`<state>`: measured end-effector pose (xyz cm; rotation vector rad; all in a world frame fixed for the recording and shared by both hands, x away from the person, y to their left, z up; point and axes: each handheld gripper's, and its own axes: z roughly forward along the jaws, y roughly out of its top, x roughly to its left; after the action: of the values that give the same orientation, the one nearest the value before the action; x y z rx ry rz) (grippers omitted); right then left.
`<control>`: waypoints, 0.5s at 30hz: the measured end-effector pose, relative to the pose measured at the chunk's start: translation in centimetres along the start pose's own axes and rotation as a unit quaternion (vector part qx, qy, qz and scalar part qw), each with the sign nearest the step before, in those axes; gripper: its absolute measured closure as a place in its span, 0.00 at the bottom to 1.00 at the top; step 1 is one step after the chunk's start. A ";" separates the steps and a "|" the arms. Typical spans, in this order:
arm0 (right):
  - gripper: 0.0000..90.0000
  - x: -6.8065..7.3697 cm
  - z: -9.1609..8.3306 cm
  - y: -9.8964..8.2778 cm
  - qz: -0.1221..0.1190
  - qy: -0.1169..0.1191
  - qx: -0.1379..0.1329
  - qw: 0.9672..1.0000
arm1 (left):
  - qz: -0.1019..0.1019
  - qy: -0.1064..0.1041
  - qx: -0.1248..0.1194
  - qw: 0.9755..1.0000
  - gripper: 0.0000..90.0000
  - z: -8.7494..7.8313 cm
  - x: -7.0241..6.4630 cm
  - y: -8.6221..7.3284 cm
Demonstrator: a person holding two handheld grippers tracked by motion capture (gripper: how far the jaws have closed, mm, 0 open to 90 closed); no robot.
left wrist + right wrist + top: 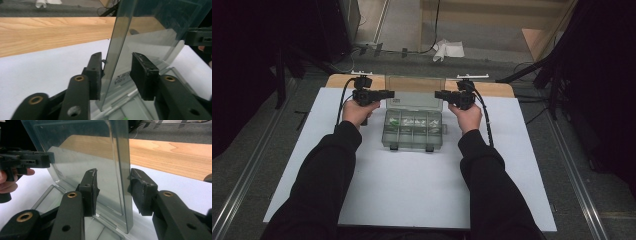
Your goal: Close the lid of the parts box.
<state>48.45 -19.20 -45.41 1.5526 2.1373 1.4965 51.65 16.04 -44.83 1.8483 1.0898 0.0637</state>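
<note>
**A:** What is the box made of?

**B:** It is a clear, grey-tinted plastic organiser box (413, 130), rectangular, split into small compartments, with two dark latches on its near edge. A few compartments hold small pale and green bits, too small to name. Its smooth, see-through plastic lid (414, 92) stands raised at the far side.

**A:** And what is under it?

**B:** A matt white sheet (412, 185) spread over a light wooden counter (343, 80) with visible grain. The box lies towards the far middle of the sheet.

**A:** Where are the grippers?

**B:** The left gripper (384, 93) sits at the lid's left edge, the right gripper (441, 95) at its right edge, with the box between the two hands. Both are black, blocky and matt, with brass-coloured rivets.

**A:** Is the left one clamped?

**B:** No. In the left gripper view the lid's edge (120, 50) stands upright between the jaws, close against one pad (96, 73), while the other pad (143, 75) stands clear of it. The jaws are apart.

**A:** The right?

**B:** Much the same. In the right gripper view the lid edge (122, 170) stands between the pads; the outer pad (141, 191) is just beside it, the inner one (90, 191) lies behind the panel with a gap. It is not squeezed on the plastic.
</note>
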 end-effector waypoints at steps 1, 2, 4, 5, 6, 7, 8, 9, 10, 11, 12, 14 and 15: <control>0.67 0.0 -0.1 0.0 0.002 0.002 0.000 1.000 | 0.006 -0.001 0.000 1.000 0.66 0.0 -0.1 0.0; 0.67 0.0 -0.2 0.0 0.001 0.004 0.002 1.000 | 0.008 0.001 0.002 1.000 0.66 -0.1 -0.2 0.0; 0.67 0.1 -0.3 0.1 -0.004 0.005 0.003 1.000 | 0.013 0.001 -0.001 1.000 0.66 -0.3 -0.3 0.1; 0.67 0.2 -0.4 0.1 -0.005 0.005 0.005 1.000 | 0.016 0.002 0.002 1.000 0.66 -0.5 -0.4 0.2; 0.67 0.3 -0.5 0.2 -0.008 0.004 0.006 1.000 | 0.019 0.003 0.001 1.000 0.66 -0.6 -0.5 0.3; 0.67 0.3 -0.6 0.2 -0.011 0.004 0.008 1.000 | 0.021 0.003 0.003 1.000 0.66 -0.7 -0.6 0.4; 0.67 0.4 -0.7 0.2 -0.013 0.004 0.009 1.000 | 0.023 0.002 0.002 1.000 0.66 -0.7 -0.6 0.4; 0.66 0.5 -0.8 0.2 -0.014 0.005 0.011 1.000 | 0.026 0.001 0.003 1.000 0.66 -0.8 -0.7 0.5; 0.66 0.5 -0.8 0.3 -0.015 0.005 0.010 1.000 | 0.027 0.001 0.005 1.000 0.66 -0.9 -0.8 0.5; 0.65 0.5 -0.8 0.3 -0.017 0.007 0.012 1.000 | 0.029 0.001 0.008 1.000 0.66 -0.9 -0.8 0.5; 0.65 0.6 -0.8 0.2 -0.017 0.008 0.012 1.000 | 0.031 0.000 0.009 0.999 0.66 -1.0 -0.9 0.5; 0.65 0.8 -0.9 0.2 -0.019 0.008 0.016 1.000 | 0.037 0.001 0.011 0.999 0.66 -1.0 -1.0 0.5; 0.65 0.8 -1.0 0.2 -0.023 0.007 0.018 1.000 | 0.040 0.002 0.014 0.999 0.66 -1.1 -1.1 0.5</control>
<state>47.65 -19.18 -44.41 1.4984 2.2027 1.4665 50.84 15.95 -43.43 1.9168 1.0244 0.1001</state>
